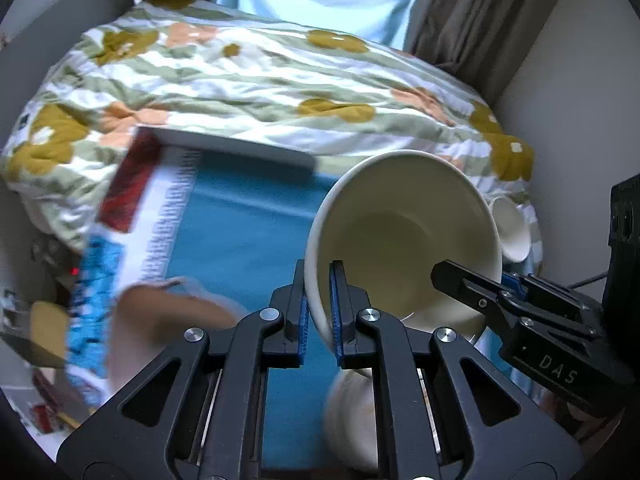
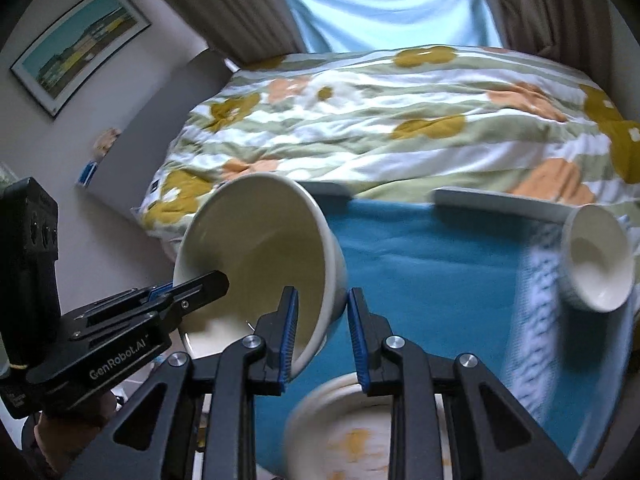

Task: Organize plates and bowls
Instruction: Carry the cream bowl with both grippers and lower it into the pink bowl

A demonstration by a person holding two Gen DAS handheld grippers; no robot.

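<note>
The large cream bowl (image 1: 404, 236) hangs tilted on its side, its mouth turned toward the cameras and its base pointing away toward the bed, so its axis runs from near to far. In the left wrist view it fills the centre right of the frame. The left tool (image 1: 319, 304) is nearly closed, its blue pads clamping the bowl's rim at the lower left. The right tool (image 2: 322, 336) is narrowly parted and pinches the opposite wall of the bowl, one pad inside and one outside.

Below lies a teal cloth (image 2: 432, 256) with a patterned white and blue border. A second cream bowl with orange stains (image 2: 352, 432) sits blurred at the bottom centre of the right wrist view, and a small white cup (image 2: 596, 260) sits at the right edge. Beyond is a bed with a floral duvet (image 2: 380, 120), grey curtains, a pale blue sheer and a framed picture (image 2: 80, 40) at upper left.
</note>
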